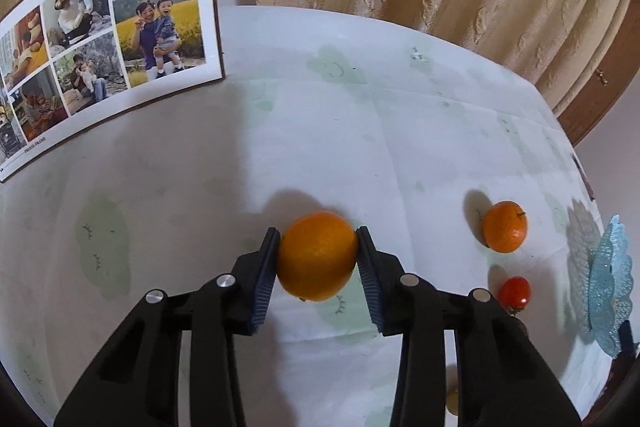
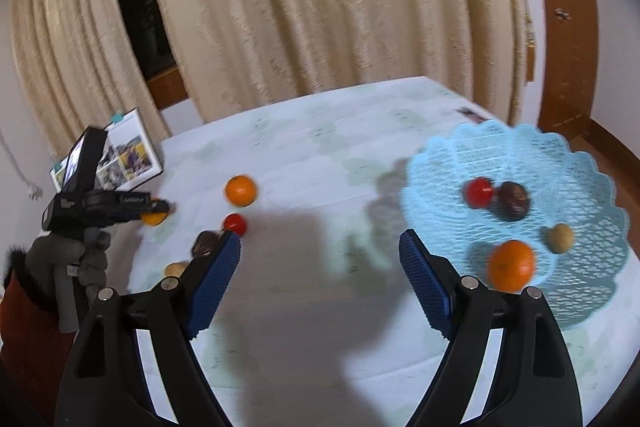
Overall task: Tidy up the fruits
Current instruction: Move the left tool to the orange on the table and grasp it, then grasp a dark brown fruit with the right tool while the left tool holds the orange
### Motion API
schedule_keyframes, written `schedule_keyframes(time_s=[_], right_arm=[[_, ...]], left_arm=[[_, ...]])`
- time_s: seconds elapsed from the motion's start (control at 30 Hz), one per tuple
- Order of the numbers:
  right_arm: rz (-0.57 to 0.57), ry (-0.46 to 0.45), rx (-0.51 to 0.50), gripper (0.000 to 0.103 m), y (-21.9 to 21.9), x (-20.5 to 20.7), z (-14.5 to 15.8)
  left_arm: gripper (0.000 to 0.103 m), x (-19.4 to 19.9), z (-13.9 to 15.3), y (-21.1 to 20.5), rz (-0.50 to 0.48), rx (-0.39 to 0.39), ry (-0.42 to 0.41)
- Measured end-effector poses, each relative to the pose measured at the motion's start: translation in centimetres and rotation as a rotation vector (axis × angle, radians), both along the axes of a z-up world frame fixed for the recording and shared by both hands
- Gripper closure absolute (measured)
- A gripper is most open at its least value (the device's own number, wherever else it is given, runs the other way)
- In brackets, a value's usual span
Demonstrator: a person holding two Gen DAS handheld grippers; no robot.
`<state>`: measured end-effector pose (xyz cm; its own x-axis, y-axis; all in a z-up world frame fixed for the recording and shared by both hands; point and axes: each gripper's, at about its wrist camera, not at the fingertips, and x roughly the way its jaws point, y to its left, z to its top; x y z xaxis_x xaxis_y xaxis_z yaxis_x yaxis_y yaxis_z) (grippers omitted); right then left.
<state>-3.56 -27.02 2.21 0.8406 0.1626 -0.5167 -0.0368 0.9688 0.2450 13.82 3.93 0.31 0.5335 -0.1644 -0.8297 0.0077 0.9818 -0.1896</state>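
My left gripper (image 1: 318,241) is shut on an orange (image 1: 317,255), low over the table; in the right wrist view this gripper (image 2: 158,209) holds the orange (image 2: 153,218) at the left. A second orange (image 1: 504,227) (image 2: 240,190) and a red tomato (image 1: 515,291) (image 2: 235,224) lie on the cloth to its right. My right gripper (image 2: 320,247) is open and empty above the table, left of a light blue lattice basket (image 2: 592,195) (image 1: 606,291). The basket holds an orange (image 2: 513,265), a tomato (image 2: 479,192), a dark fruit (image 2: 513,200) and a small brown fruit (image 2: 561,237).
A dark fruit (image 2: 205,243) and a small tan fruit (image 2: 176,269) (image 1: 453,399) lie near my right gripper's left finger. A photo board (image 1: 108,39) (image 2: 124,155) stands at the table's far left. Curtains (image 2: 320,7) hang behind the table.
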Motion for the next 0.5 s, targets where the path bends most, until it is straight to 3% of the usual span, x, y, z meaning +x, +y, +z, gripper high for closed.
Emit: schedule_keyframes(time_s=[0.43, 0.5], right_arm=[[0.185, 0.209, 0.076, 0.020, 8.0, 7.1, -2.9], [0.185, 0.238, 0.069, 0.025, 9.1, 8.0, -3.3]], left_arm=[[0.064, -1.8, 3.4, -0.1, 0.001, 0.013, -0.108], [0.064, -2.1, 3.9, -0.1, 0.001, 0.011, -0.120]])
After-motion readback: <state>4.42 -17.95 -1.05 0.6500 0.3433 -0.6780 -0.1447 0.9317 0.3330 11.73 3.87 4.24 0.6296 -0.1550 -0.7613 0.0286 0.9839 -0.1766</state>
